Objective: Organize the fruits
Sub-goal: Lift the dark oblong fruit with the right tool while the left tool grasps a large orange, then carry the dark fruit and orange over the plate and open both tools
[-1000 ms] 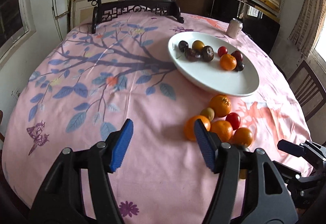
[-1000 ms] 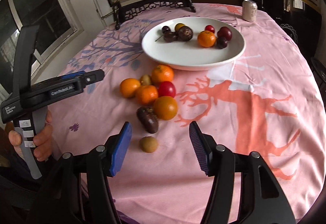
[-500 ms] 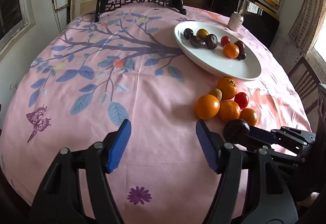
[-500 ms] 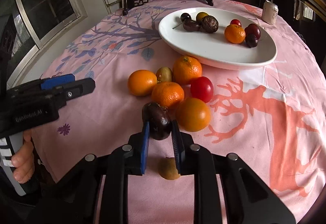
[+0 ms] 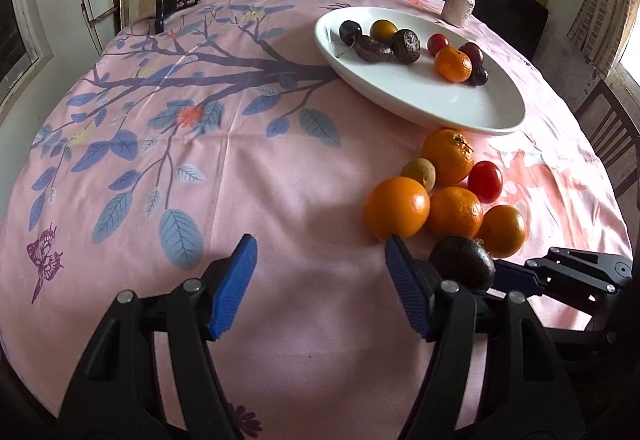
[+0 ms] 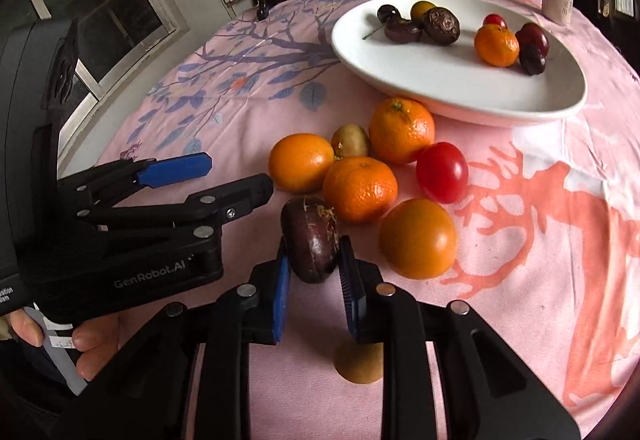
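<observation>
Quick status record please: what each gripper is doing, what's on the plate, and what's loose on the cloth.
right gripper: shut on dark purple fruit
left gripper: open, holds nothing
white plate: one orange plus several small dark, red and yellow fruits
loose on tablecloth: four oranges, red tomato, two small brown fruits
can: upright beyond the plate

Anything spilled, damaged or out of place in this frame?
Nothing spilled or damaged. One small brown fruit lies alone beneath the right gripper, apart from the cluster by the white plate. The gripper is shut on a dark purple fruit.
</observation>
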Tool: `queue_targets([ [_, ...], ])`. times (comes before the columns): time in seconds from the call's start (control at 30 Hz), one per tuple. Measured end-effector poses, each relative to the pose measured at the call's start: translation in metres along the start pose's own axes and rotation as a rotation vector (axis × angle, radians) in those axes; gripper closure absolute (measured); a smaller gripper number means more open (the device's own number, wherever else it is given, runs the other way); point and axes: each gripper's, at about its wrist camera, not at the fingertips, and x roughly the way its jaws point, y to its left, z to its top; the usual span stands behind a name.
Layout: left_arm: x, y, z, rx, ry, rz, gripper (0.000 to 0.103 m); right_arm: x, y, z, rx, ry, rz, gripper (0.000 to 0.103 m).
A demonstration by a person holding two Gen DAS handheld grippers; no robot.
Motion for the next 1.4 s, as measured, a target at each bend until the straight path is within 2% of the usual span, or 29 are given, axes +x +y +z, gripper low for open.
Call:
queue_targets([
  [0.1, 0.000, -0.003, 0.002, 0.014, 0.000, -0.007, 0.035, -0.021, -0.003, -0.004, 0.028, -0.025, -0.006, 0.079],
  [0.2, -0.002, -0.010, 0.004, 0.050, -0.008, 0.015, 0.035, -0.050, -0.018, -0.012, 0.071, -0.068, -0.068, 0.079],
  [0.3, -0.003, -0.010, 0.004, 0.066, 0.024, -0.035, 0.035, -0.072, -0.038, -0.023, 0.125, -0.097, -0.114, 0.079],
  [0.33, -0.003, -0.011, 0.004, 0.070, 0.029, -0.031, 0.035, -0.077, -0.044, -0.027, 0.145, -0.103, -0.124, 0.079],
  [0.47, 0.002, -0.023, 0.008, 0.125, 0.023, -0.009, 0.035, -0.089, -0.063, -0.038, 0.207, -0.124, -0.117, 0.079],
  [0.53, 0.011, -0.032, 0.013, 0.147, 0.030, -0.026, 0.037, -0.094, -0.068, -0.039, 0.225, -0.134, -0.116, 0.079],
  [0.57, 0.017, -0.036, 0.015, 0.157, 0.038, -0.034, 0.045, -0.095, -0.069, -0.040, 0.229, -0.139, -0.117, 0.079],
  [0.6, 0.024, -0.039, 0.017, 0.164, 0.053, -0.044, 0.060, -0.097, -0.069, -0.041, 0.237, -0.143, -0.117, 0.079],
  [0.63, 0.027, -0.043, 0.018, 0.174, 0.049, -0.040, 0.061, -0.100, -0.071, -0.041, 0.243, -0.145, -0.113, 0.079],
  [0.67, 0.027, -0.046, 0.020, 0.182, 0.036, -0.032, 0.068, -0.101, -0.072, -0.041, 0.247, -0.147, -0.111, 0.079],
  [0.77, 0.020, -0.043, 0.021, 0.145, 0.028, -0.077, 0.068, -0.103, -0.068, -0.042, 0.240, -0.150, -0.108, 0.079],
  [0.87, -0.001, -0.038, 0.018, 0.119, -0.027, -0.078, 0.068, -0.100, -0.062, -0.040, 0.224, -0.146, -0.097, 0.079],
  [0.93, -0.015, -0.034, 0.017, 0.099, -0.044, -0.109, 0.068, -0.097, -0.059, -0.038, 0.217, -0.142, -0.087, 0.079],
  [1.13, -0.043, -0.036, 0.021, 0.095, -0.065, -0.155, 0.068, -0.091, -0.054, -0.026, 0.200, -0.139, -0.072, 0.079],
  [1.27, -0.045, -0.043, 0.037, 0.109, -0.062, -0.155, 0.068, -0.089, -0.054, -0.012, 0.181, -0.142, -0.081, 0.079],
  [1.4, -0.034, -0.054, 0.071, 0.126, -0.048, -0.130, 0.068, -0.089, -0.059, 0.016, 0.121, -0.154, -0.121, 0.079],
])
